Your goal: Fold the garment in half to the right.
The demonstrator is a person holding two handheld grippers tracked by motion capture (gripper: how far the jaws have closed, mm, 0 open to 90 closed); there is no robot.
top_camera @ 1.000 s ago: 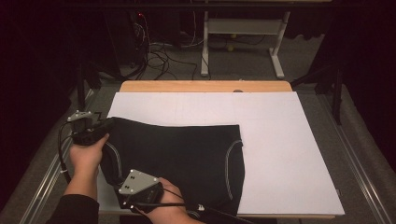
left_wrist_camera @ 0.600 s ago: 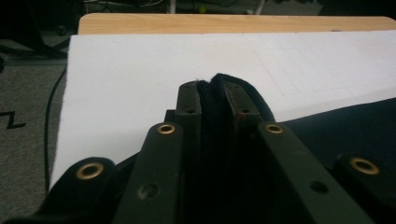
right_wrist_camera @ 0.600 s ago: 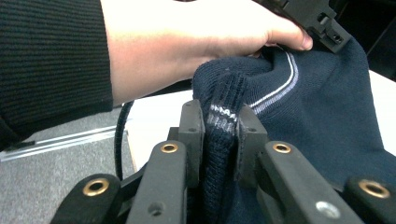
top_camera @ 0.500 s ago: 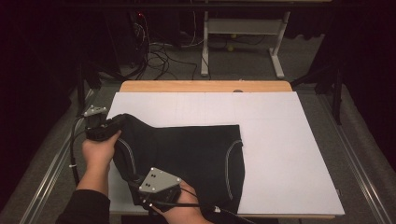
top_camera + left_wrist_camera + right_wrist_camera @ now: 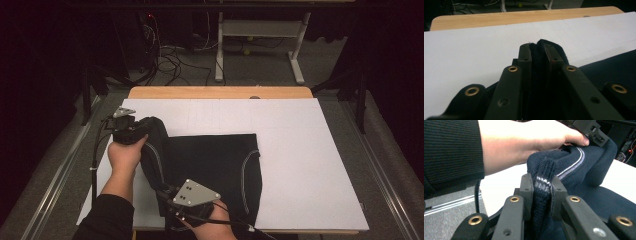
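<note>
Both the left gripper and right gripper pinch the navy knit garment's edge between their jaws, apparently to fold it.

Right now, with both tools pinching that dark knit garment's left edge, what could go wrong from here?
1. The right tool pinches a narrow ridge of the knit garment; a sharp pull might slip it free.
2. The left tool holds a thin fold at its tips, which may drop mid-fold.
3. Lifted unevenly, the edge may land skewed on the white board, since the far side lies loose.
</note>
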